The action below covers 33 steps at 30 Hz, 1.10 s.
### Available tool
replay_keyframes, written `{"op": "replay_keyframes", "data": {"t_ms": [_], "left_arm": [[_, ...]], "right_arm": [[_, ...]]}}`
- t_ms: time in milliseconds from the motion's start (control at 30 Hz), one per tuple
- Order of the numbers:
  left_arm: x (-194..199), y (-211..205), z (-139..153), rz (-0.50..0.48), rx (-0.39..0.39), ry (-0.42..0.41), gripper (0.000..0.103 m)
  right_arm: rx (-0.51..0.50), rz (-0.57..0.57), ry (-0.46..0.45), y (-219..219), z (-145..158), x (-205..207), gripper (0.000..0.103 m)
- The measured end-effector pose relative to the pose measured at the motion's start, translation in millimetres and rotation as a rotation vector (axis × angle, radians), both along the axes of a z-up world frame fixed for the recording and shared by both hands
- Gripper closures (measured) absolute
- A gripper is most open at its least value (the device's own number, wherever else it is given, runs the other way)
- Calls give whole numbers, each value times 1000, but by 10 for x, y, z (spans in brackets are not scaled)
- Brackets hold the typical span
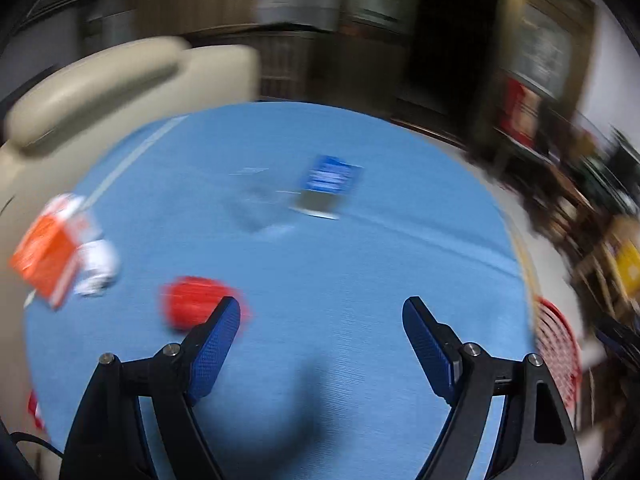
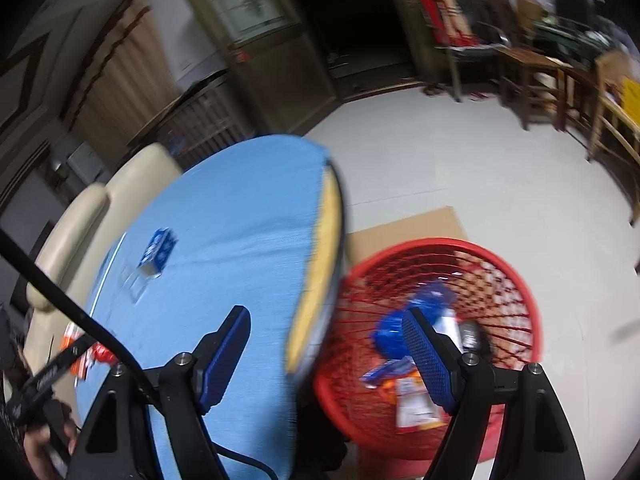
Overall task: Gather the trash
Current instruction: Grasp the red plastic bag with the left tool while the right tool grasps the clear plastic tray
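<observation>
Both the left gripper [image 1: 322, 312] and right gripper [image 2: 326, 322] had jaws wide open, empty. Trash, like the red wrapper [image 1: 192, 306], lay on the table [image 1: 360, 280]; a fast, blurred approach could knock it away from the basket [image 2: 516, 280].

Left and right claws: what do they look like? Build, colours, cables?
Both alike: the left claw and right claw have black angular frames, silver pivot screws, and blue cross-hatched textured pads. A black cable crosses the right wrist view.

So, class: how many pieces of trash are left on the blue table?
4, perhaps more hidden: blue box mid-table beside a clear wrapper; orange-and-white carton at the left edge; red item near it.
</observation>
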<state>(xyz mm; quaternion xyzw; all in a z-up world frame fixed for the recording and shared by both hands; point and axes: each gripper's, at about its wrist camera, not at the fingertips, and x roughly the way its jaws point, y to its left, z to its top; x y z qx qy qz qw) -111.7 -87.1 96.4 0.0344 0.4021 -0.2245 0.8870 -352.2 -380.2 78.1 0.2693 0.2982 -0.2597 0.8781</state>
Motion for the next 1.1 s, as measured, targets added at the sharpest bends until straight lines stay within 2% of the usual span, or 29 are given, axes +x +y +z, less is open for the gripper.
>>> {"op": "replay_keyframes", "data": {"t_ms": [133, 233, 333, 367, 400, 600, 700, 933, 1100], "left_arm": [[388, 289, -236, 45, 25, 23, 19], [548, 290, -426, 39, 60, 41, 19], [665, 240, -643, 16, 87, 96, 19], [710, 230, -721, 16, 102, 103, 33], [728, 242, -772, 22, 106, 102, 34], [628, 471, -697, 85, 42, 70, 38], [607, 562, -694, 115, 38, 70, 38], [611, 638, -791, 133, 67, 70, 37], [621, 691, -772, 126, 76, 58, 37]], "right_arm": [[-32, 77, 10, 274, 89, 267, 22], [-51, 118, 23, 453, 116, 419, 22], [-63, 150, 46, 586, 119, 542, 22], [-68, 164, 57, 645, 116, 600, 22], [-73, 175, 67, 683, 117, 650, 22], [-110, 243, 115, 904, 153, 1059, 22], [-121, 299, 130, 1039, 135, 1385, 22], [-155, 581, 162, 1732, -100, 2642, 22], [-229, 656, 218, 1997, -222, 3345, 22]]}}
